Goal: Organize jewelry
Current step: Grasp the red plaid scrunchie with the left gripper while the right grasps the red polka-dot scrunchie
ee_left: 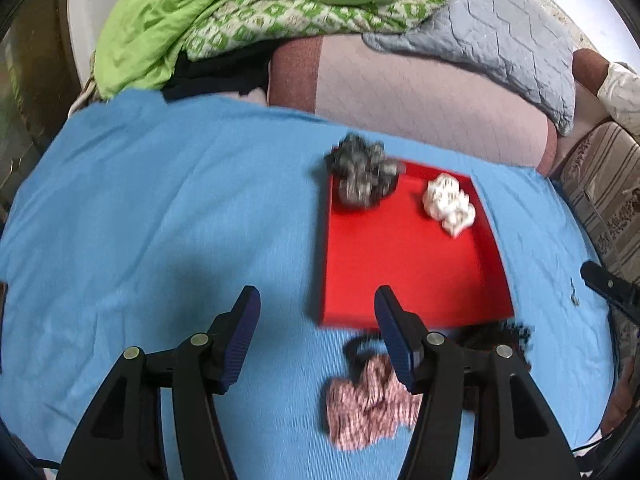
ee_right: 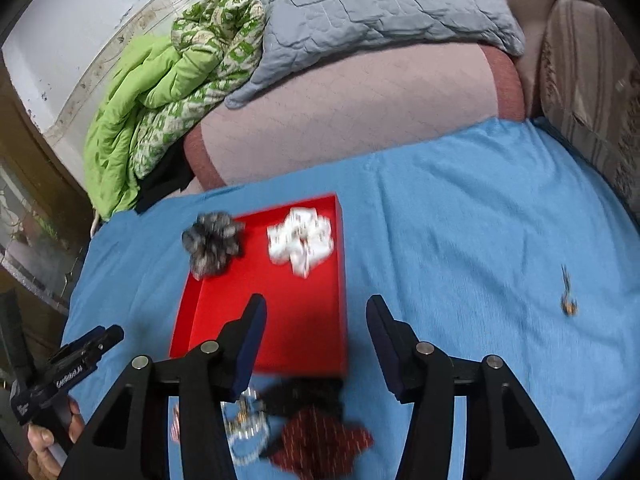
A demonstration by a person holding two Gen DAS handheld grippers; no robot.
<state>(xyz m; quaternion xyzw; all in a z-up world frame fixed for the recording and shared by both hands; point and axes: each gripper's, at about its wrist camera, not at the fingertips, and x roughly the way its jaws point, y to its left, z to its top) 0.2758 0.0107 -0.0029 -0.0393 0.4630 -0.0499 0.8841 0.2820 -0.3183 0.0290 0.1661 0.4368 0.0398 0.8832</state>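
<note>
Scrunchies sit at the far end of the red tray (ee_left: 404, 264): a grey scrunchie (ee_left: 362, 176) overlapping the far left corner and rim, a white scrunchie (ee_left: 450, 204) wholly inside near the right wall. Their grouping there leaves the near half of the tray bare, presumably for the remaining pieces. The tray lies on a blue cloth (ee_left: 160, 208) spread over the bed.

Still outside, just short of the tray's near edge: a pink striped scrunchie (ee_left: 366, 408), a dark red scrunchie (ee_right: 320, 436), a black scrunchie (ee_right: 308, 396) and a small silvery piece (ee_right: 244, 420), possibly a bracelet; blur prevents certainty. A tiny item (ee_right: 567, 300) lies well apart on the cloth, too small to identify.

The left tool (ee_left: 318, 304) is spread and holds nothing. The right tool (ee_right: 316, 312) is likewise spread and empty. Both tools' arms cut off parts of the near cluster.
</note>
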